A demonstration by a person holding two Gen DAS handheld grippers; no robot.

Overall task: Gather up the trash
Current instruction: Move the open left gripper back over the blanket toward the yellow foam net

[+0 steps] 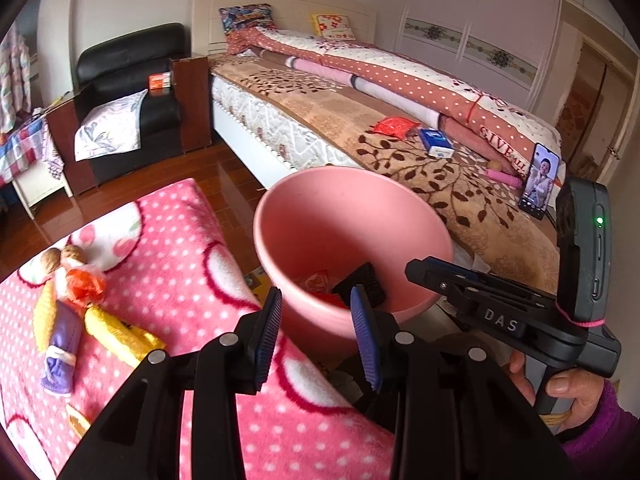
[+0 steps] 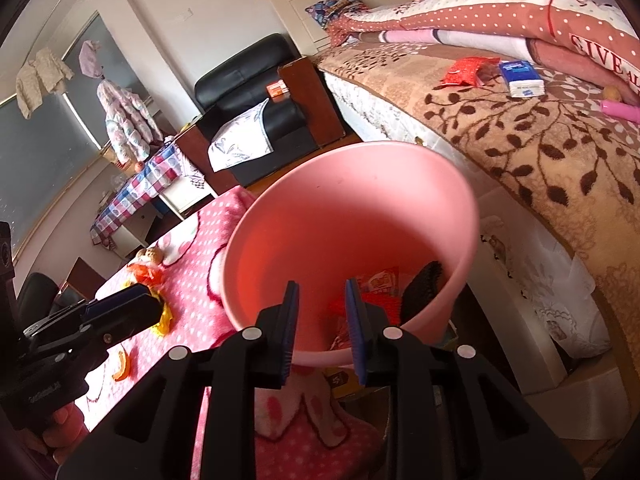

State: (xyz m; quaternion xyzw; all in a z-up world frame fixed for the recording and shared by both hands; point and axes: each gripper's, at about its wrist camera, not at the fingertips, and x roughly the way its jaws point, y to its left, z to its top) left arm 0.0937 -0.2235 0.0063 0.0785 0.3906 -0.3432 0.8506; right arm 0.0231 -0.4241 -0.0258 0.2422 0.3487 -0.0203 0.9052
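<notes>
While both grippers, left (image 1: 316, 336) and right (image 2: 322, 328), hang open and empty over the pink bin (image 1: 404, 312), swing left toward the wrappers (image 1: 82, 288) on the pink blanket (image 1: 192, 248); pinch low.

Your two fisheye views are bright with soft, even daylight and only faint shadows. Straight lines bow toward the dark vignetted corners. The wooden floor (image 1: 168, 184) shows pale glare, and the pink bin (image 2: 352, 216) glows inside. Focus stays sharp.

Home bedroom: quilted bed (image 1: 360, 92), wardrobe (image 1: 480, 28), probably armchair (image 1: 132, 76).
</notes>
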